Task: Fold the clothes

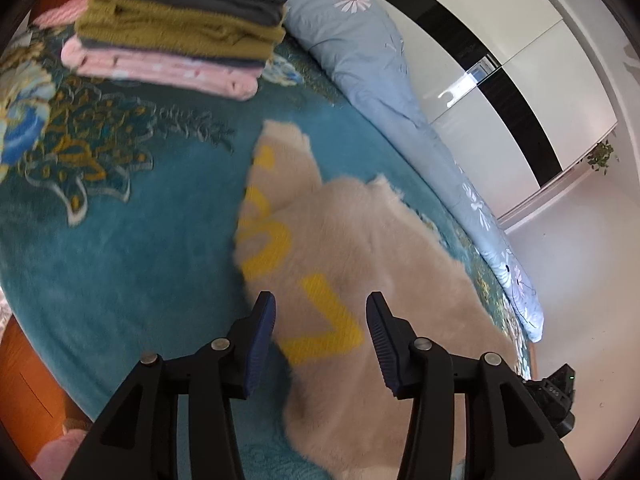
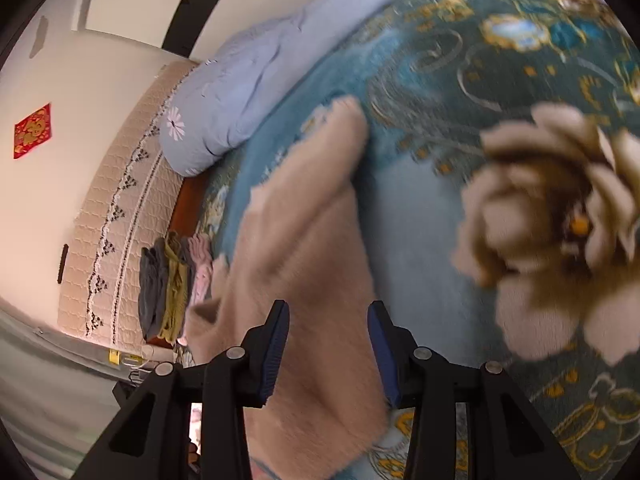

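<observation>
A fuzzy beige garment [image 1: 360, 240] with large yellow letters lies spread on the teal patterned blanket [image 1: 120, 240] that covers the bed, toward the bed's edge where a long light-blue floral quilt roll [image 1: 360, 52] runs along the side. Only part of the lettering shows, and the garment's near end is cut off below the frame, so its full shape cannot be made out. The left gripper [image 1: 321, 332] hovers over the garment with its blue-padded fingers [image 1: 264, 332] apart; whether the tips touch the fabric cannot be told. In the right wrist view the same beige garment [image 2: 304, 264] passes between the fingers [image 2: 276, 348] of the right gripper [image 2: 329, 350], which stand apart with cloth in the gap, not pinched. Motion blur softens the fabric's edges here, and a beige flower pattern [image 2: 560, 232] on the blanket [image 2: 420, 208] is smeared as well. Toward the far corner of the bed sits a stack of folded clothes [image 1: 180, 28], grey on top, olive beneath, pink at the bottom; its upper edge is cropped. That stack [image 2: 168, 288] appears small and on its side in the right wrist view, near a quilted beige headboard [image 2: 120, 220]. Beyond the quilt roll [image 2: 248, 92] stand white wardrobe doors [image 1: 500, 60] with a black strip.
</observation>
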A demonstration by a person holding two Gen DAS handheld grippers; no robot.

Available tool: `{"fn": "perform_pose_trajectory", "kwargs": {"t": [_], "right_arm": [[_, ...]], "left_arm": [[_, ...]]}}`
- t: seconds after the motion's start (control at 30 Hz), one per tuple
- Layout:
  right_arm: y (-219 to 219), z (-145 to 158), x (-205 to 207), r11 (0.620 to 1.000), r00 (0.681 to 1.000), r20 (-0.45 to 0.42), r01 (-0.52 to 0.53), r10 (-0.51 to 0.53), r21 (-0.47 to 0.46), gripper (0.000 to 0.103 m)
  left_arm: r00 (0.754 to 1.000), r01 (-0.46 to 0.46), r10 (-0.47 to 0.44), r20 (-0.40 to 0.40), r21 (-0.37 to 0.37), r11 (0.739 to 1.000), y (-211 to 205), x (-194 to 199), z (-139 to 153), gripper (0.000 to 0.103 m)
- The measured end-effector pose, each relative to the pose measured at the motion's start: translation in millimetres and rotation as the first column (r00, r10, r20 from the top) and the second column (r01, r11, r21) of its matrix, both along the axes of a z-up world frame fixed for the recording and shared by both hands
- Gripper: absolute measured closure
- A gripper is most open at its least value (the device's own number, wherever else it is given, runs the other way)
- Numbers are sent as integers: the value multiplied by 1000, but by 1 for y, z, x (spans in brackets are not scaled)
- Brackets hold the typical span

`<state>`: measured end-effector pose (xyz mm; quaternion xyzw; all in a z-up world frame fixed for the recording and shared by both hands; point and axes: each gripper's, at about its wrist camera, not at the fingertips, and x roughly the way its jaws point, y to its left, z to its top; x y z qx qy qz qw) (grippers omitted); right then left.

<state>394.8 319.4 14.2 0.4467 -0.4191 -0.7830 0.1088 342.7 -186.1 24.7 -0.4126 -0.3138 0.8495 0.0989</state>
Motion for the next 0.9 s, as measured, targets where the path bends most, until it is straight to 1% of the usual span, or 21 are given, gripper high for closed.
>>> {"fn": "perform_pose_trajectory", "kwargs": {"t": [0.07,0.13,0.2,0.3,0.43,0.47,0.53,0.6,0.67,0.77,0.87,0.9], "right_arm": [[-2,-14,3,1000,999,34,5,-5,-21,58],[-5,-24,6,998,999,45,2,0,-65,58],[-10,-31,7,996,999,51,-4,9,-93,58],[-14,-35,9,995,998,56,-1,7,-98,56],[-15,-42,14,995,998,65,-3,10,-104,54],[-15,-43,14,995,998,69,-5,12,-103,54],[-14,-47,16,990,998,70,3,6,-138,54],[-17,-48,16,989,998,60,-9,18,-146,54],[-20,-49,16,988,998,50,-22,30,-154,54],[-25,-47,11,988,999,37,-31,37,-150,54],[-24,-53,4,984,999,30,-15,21,-180,53],[-25,-55,2,984,999,27,-14,19,-179,53]], "left_arm": [[1000,26,-26,-5,4,1000,7,6,-3,46],[999,53,-53,-5,-7,999,15,10,-6,43],[997,80,-80,2,-32,996,24,13,-8,42],[994,99,-99,34,-8,995,28,14,-16,42],[995,91,-89,40,-43,995,34,15,-18,44],[995,94,-91,44,-49,994,37,14,-19,50],[994,99,-96,51,-61,993,42,11,-19,60],[994,94,-88,70,-86,992,46,7,-21,66],[993,85,-78,84,-88,992,46,3,-24,71],[994,65,-60,90,-52,997,39,-2,-28,77],[993,50,-47,104,-21,999,35,-8,-35,78],[993,55,-52,102,-26,998,36,-8,-34,78]]}}
